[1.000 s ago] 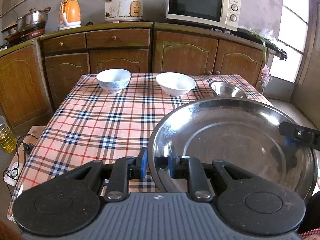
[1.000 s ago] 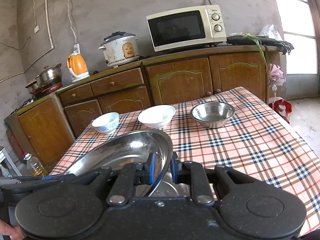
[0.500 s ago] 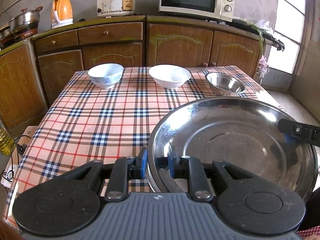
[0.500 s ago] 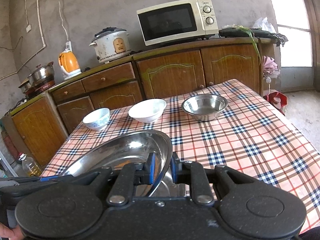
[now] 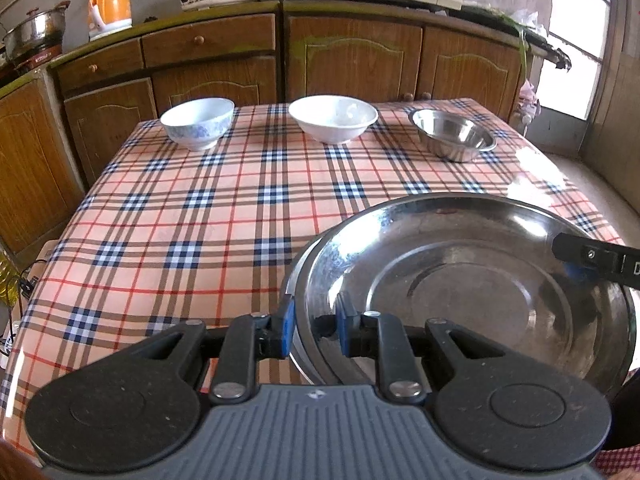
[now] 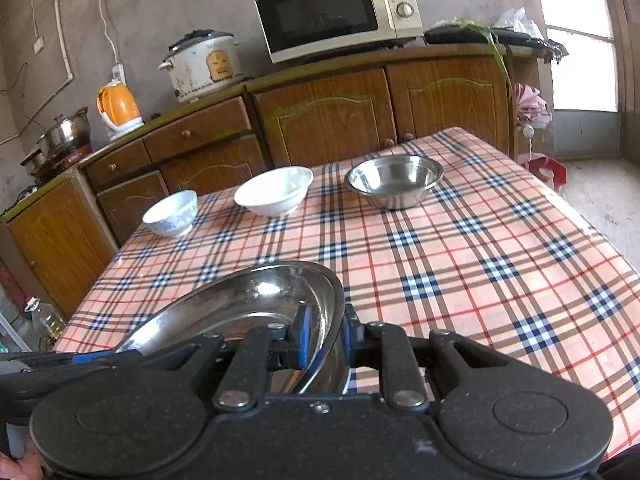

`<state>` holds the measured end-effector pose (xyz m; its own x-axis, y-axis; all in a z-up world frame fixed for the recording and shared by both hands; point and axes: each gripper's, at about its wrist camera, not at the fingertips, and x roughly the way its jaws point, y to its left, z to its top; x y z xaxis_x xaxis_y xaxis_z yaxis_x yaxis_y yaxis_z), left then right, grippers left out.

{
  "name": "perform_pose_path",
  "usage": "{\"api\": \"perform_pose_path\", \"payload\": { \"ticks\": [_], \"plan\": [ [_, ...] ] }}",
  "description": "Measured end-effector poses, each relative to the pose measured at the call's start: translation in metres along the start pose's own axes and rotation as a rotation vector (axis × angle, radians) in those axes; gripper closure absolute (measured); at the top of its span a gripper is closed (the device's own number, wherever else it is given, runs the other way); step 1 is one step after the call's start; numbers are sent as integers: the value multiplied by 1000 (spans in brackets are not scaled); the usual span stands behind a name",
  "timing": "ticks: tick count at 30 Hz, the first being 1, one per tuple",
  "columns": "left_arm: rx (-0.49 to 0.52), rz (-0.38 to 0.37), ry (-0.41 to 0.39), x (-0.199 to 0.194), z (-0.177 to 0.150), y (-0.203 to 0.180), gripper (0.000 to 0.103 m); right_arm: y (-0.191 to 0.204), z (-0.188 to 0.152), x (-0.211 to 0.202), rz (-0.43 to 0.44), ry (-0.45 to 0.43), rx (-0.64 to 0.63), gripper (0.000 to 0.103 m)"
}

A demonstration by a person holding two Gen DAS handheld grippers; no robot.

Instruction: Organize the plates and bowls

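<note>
One large steel plate point(image 5: 472, 292) is seen at the lower right of the left wrist view, its rim pinched on the near-left side by the left gripper point(image 5: 312, 328) and on the opposite side by the right gripper point(image 6: 324, 338). A second rim seems to lie beneath it. Three bowls are lined along the upper part of the checked tablecloth point(image 5: 208, 216): one patterned white bowl point(image 5: 198, 122), one plain white bowl point(image 5: 333, 118), one steel bowl point(image 5: 454, 134).

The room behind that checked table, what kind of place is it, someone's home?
Most likely a modest home kitchen. A microwave, a rice cooker and an orange electric kettle stand on wooden cabinets against a bare grey wall, and the table wears a plaid cloth.
</note>
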<state>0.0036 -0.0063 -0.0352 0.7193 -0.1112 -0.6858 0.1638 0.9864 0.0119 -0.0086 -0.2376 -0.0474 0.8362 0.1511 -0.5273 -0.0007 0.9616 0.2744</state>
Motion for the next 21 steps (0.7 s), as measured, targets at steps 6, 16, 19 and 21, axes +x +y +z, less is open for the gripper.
{"api": "perform_pose_path", "payload": {
  "ticks": [6,16,19,21],
  "plan": [
    [5,7,27,13,-3,-1,82,-4,-4,13,-1,21,8,81],
    [26,63,38,34,-1,1,81,2,-8,52,-5,51,-42,81],
    [22,66,48,41,-1,3,81,3,-8,62,-12,60,-51,81],
    [23,72,51,45,-1,3,81,3,-8,67,-16,67,-61,81]
  ]
}}
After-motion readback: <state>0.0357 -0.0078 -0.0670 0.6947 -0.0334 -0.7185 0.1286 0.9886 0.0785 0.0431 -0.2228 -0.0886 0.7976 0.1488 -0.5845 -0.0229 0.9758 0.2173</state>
